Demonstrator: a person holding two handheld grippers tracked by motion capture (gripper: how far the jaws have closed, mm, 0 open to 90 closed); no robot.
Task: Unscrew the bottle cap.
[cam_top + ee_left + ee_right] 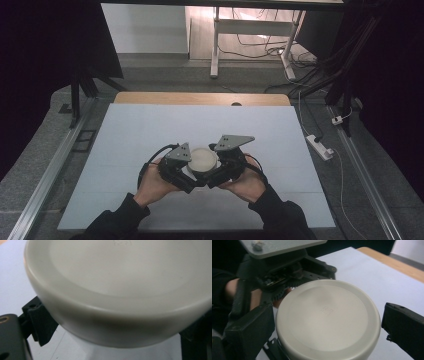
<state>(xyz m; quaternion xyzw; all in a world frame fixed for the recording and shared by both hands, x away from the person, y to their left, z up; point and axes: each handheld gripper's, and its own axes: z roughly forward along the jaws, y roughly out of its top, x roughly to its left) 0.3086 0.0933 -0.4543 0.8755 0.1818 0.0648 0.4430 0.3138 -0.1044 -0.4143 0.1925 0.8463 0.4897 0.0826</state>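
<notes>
While the left claw (192,176) clamps the white lidded jar (204,159) at lower centre, the right claw (214,175), jaws apart around it, could tip it by closing off-centre.

This looked like a lab or recording room set up for data capture, not a home. A plain white work surface (150,145) lay over a wooden tabletop (200,98), flanked left and right by metal rails (47,180) on grey floor covering. Dark curtains (30,75) closed off both sides. On the far side stood a white desk frame (215,45) with loose cables (265,50) beneath it, and a power strip (320,146) lay on the right.
</notes>
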